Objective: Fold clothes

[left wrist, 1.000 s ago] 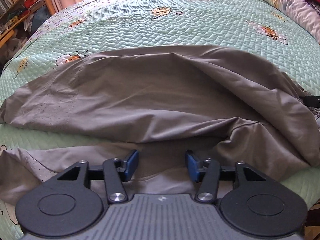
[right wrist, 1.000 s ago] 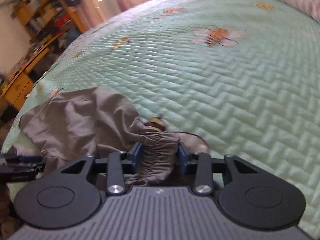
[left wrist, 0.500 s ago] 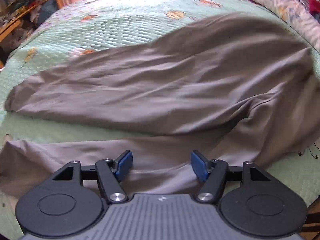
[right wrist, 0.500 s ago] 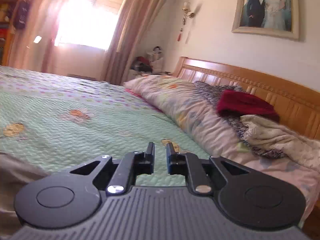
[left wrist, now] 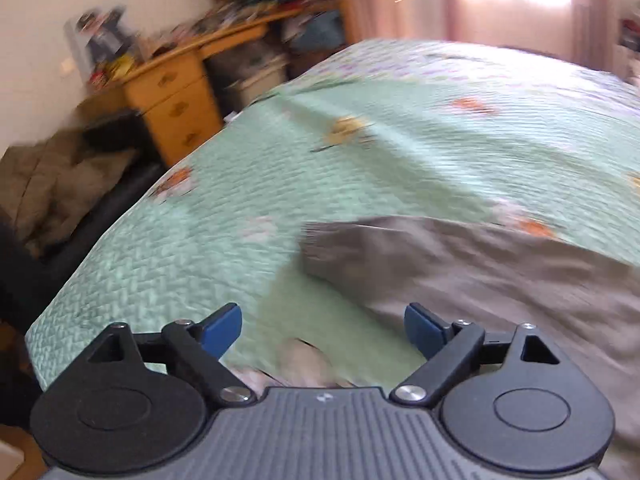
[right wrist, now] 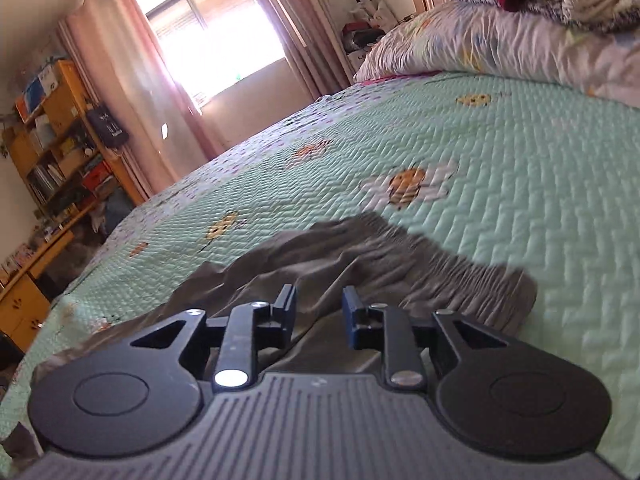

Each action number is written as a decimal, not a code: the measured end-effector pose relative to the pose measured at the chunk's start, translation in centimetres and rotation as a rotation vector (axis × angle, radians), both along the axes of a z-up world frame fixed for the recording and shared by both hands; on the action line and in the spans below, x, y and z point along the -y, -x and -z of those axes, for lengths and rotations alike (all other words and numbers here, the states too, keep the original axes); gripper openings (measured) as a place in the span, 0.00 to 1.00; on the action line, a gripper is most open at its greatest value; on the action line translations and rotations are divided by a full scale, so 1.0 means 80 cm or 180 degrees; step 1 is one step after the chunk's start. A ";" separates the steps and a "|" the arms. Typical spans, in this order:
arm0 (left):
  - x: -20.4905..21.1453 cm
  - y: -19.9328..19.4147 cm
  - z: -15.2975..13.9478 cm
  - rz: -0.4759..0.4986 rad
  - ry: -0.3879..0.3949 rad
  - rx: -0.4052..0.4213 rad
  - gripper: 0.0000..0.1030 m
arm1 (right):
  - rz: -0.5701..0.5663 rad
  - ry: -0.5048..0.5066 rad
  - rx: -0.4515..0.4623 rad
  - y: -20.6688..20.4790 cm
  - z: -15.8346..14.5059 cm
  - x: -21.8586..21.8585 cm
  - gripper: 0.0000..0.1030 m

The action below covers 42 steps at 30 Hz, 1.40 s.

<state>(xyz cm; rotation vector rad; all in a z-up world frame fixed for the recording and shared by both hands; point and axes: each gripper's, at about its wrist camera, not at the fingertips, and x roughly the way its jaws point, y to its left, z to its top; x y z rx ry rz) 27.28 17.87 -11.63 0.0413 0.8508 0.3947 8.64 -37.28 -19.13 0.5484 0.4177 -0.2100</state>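
Grey fabric, the garment (right wrist: 360,268), is lying crumpled on the mint-green quilted bedspread (right wrist: 520,184) of the bed, with its gathered elastic edge (right wrist: 472,276) bunching toward the right side of the right wrist view. Right tongs (right wrist: 319,308) are hovering just above the cloth with a narrow gap between the pads; the jaws have just been opening, and nothing is pinched between them. Left tongs (left wrist: 322,330) are standing spread wide, having just been opening further, with bare bedspread between the blue pads (left wrist: 224,326). The left view is motion-blurred, so the pale patch below the pads is possibly another fold of the garment, though I cannot tell. In that view the garment (left wrist: 460,272) is lying to the right of the tongs, apart from both pads. A wooden desk (left wrist: 176,92) is standing beyond the bed's corner.
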 end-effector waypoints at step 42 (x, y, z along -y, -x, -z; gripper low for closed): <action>-0.106 -0.290 -0.038 -0.0661 -0.0649 -0.0029 0.31 | -0.0248 0.0378 -0.0123 -0.091 -0.007 -0.072 0.31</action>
